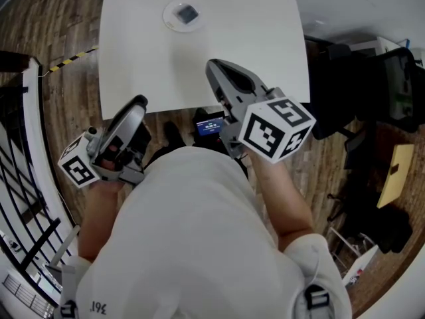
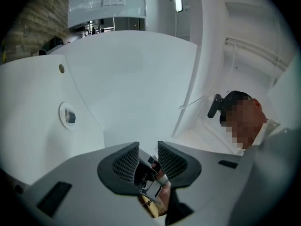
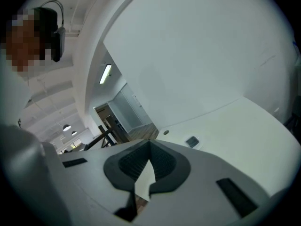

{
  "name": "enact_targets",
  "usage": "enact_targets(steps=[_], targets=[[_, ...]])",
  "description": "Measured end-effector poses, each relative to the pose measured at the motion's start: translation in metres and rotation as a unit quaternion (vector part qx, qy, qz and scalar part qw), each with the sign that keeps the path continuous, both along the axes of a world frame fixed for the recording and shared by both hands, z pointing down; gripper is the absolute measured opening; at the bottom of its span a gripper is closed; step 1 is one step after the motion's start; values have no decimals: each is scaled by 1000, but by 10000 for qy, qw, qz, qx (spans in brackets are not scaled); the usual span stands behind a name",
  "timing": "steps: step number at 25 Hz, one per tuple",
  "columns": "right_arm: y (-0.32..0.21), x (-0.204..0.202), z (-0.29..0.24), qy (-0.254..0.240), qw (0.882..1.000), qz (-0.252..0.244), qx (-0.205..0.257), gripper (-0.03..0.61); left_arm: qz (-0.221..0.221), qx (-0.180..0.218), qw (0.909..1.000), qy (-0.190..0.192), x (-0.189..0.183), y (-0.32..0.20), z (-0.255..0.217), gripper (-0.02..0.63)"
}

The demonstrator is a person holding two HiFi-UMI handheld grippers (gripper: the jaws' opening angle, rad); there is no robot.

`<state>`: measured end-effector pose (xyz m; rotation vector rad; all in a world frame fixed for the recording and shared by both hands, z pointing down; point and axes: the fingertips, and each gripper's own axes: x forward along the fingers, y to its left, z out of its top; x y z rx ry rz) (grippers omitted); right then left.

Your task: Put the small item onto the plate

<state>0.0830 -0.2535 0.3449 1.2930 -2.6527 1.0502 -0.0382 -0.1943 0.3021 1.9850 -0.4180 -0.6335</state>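
Placement looks done to me: the small item (image 1: 187, 13) lies on the plate (image 1: 169, 17), well ahead of both grippers across the counter (image 1: 252, 38). My left gripper (image 2: 148, 149) hangs released and empty. My right gripper (image 3: 149, 149) is clenched on nothing. No further move seems needed. The item is too small to identify.

A white rectangular table (image 1: 265, 45) at twelve o'clock stands on a brown wood-plank floor (image 1: 60, 25), with black-and-yellow striped tape (image 1: 70, 58) at ten, a white-topped, black-barred railing (image 1: 32, 105) at nine and a black office chair (image 1: 398, 85) at three.
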Motion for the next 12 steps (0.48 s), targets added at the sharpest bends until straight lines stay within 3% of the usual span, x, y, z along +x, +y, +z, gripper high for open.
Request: enact_targets(steps=[5,12], targets=[[0,2,-16,-821,9965,44,-122,2,19,114,9999,80,3,1,-5,110],[-6,4,-27,-823,9966,25,92,2,195,158,9996,143,11,5,-3,110]])
